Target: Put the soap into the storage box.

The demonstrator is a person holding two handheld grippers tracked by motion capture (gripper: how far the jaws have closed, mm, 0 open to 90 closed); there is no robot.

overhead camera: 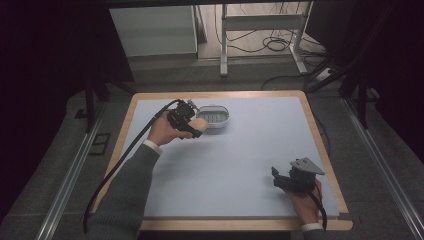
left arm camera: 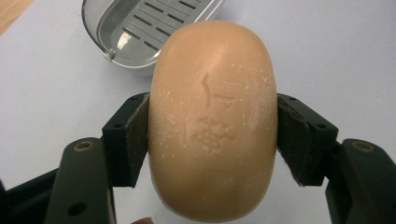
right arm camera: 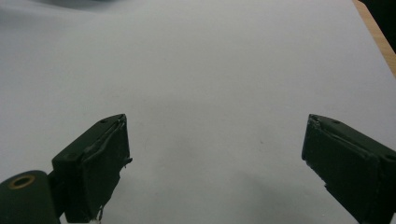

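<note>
A tan oval bar of soap [left arm camera: 212, 121] with a stamped mark sits clamped between the two black jaws of my left gripper [left arm camera: 212, 135]. From above, that left gripper [overhead camera: 195, 127] hovers over the table's back left with the soap [overhead camera: 199, 123] at its tip, just left of a grey slotted soap dish [overhead camera: 214, 118]. The dish [left arm camera: 140, 32] lies beyond the soap, up and to the left, with nothing in it. My right gripper [overhead camera: 276, 176] rests low at the table's front right, its jaws wide apart over bare mat [right arm camera: 215, 154].
A pale blue-grey mat [overhead camera: 240, 155] covers the wooden table, whose rim [overhead camera: 320, 145] shows at the edges. Cables trail from both grippers. Behind the table stand a white desk frame [overhead camera: 260, 30] and loose floor cables.
</note>
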